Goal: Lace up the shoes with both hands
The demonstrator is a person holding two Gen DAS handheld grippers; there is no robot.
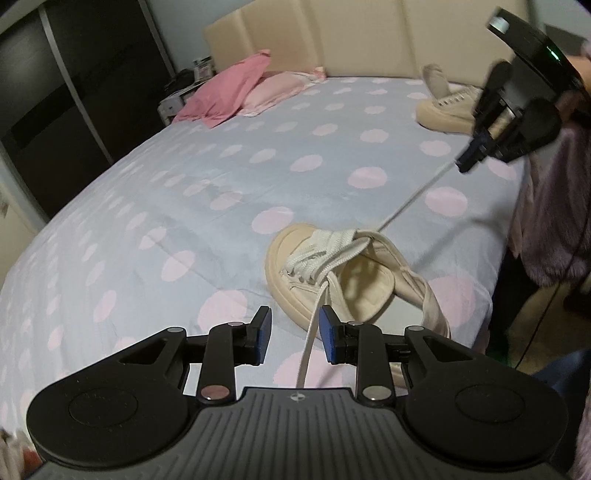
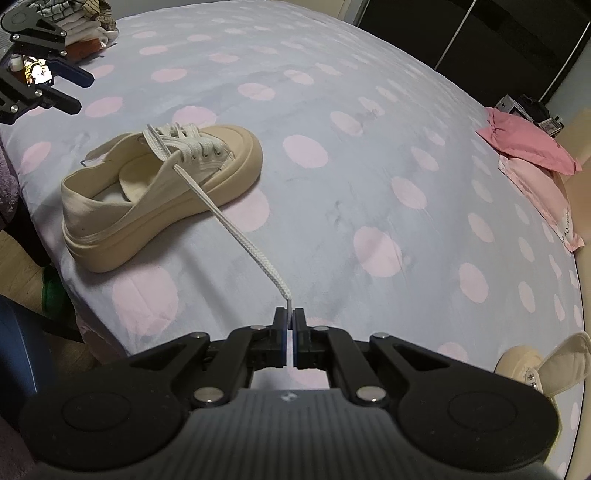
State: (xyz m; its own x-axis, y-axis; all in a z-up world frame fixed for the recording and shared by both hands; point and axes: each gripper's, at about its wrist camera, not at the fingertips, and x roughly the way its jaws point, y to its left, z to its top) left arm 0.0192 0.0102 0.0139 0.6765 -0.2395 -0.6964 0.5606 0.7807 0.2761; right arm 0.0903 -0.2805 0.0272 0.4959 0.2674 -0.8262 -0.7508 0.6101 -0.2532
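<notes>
A cream platform sneaker [image 1: 332,273] with white laces lies on the polka-dot bedspread [image 1: 184,184]; it also shows in the right wrist view [image 2: 162,199]. My right gripper [image 2: 290,325] is shut on the tip of one white lace end [image 2: 240,232] and holds it taut away from the shoe; it shows in the left wrist view [image 1: 467,160]. My left gripper [image 1: 295,338] is open, and the other lace end [image 1: 310,339] hangs loose between its fingers without being pinched. The left gripper appears in the right wrist view [image 2: 70,88], open.
A second cream sneaker [image 1: 443,107] sits farther up the bed near the beige headboard [image 1: 332,37]; part of it shows in the right wrist view [image 2: 535,369]. Pink pillows [image 1: 240,92] lie at the head. Folded clothes [image 2: 85,18] lie on the bed's corner. A person in purple [image 1: 554,203] stands at the bed's edge.
</notes>
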